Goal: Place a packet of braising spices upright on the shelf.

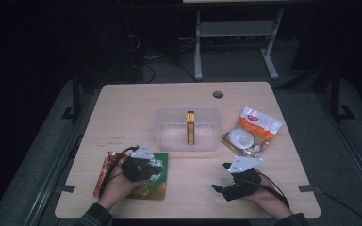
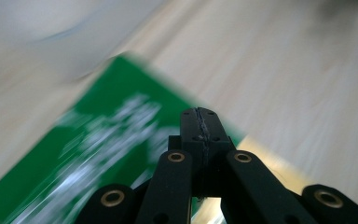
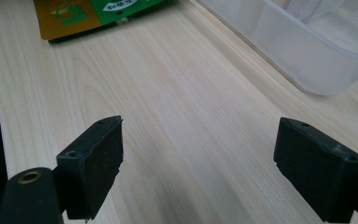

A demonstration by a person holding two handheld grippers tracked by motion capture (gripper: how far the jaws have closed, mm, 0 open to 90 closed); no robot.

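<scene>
Green packet (image 1: pixel 152 175) lies flat at 7 o'clock of clear tub (image 1: pixel 187 141). Left gripper (image 2: pixel 200 122) over it, jaws pressed together, nothing visibly between. Right gripper (image 3: pixel 198 161) gapes wide over bare table (image 3: pixel 186 93). Packet likely light, floppy, slick; best pinched at edge seam.

Open table (image 1: pixel 136 101) — central bin (image 1: pixel 186 128)

Your light wooden table (image 1: pixel 136 113) has a cable hole (image 1: pixel 218 94) near its far edge. On it lie a clear plastic tub (image 1: pixel 169 136), a white-orange packet (image 1: pixel 251 130), a green-gold packet (image 1: pixel 152 188) and a red-orange packet (image 1: pixel 104 172).
</scene>
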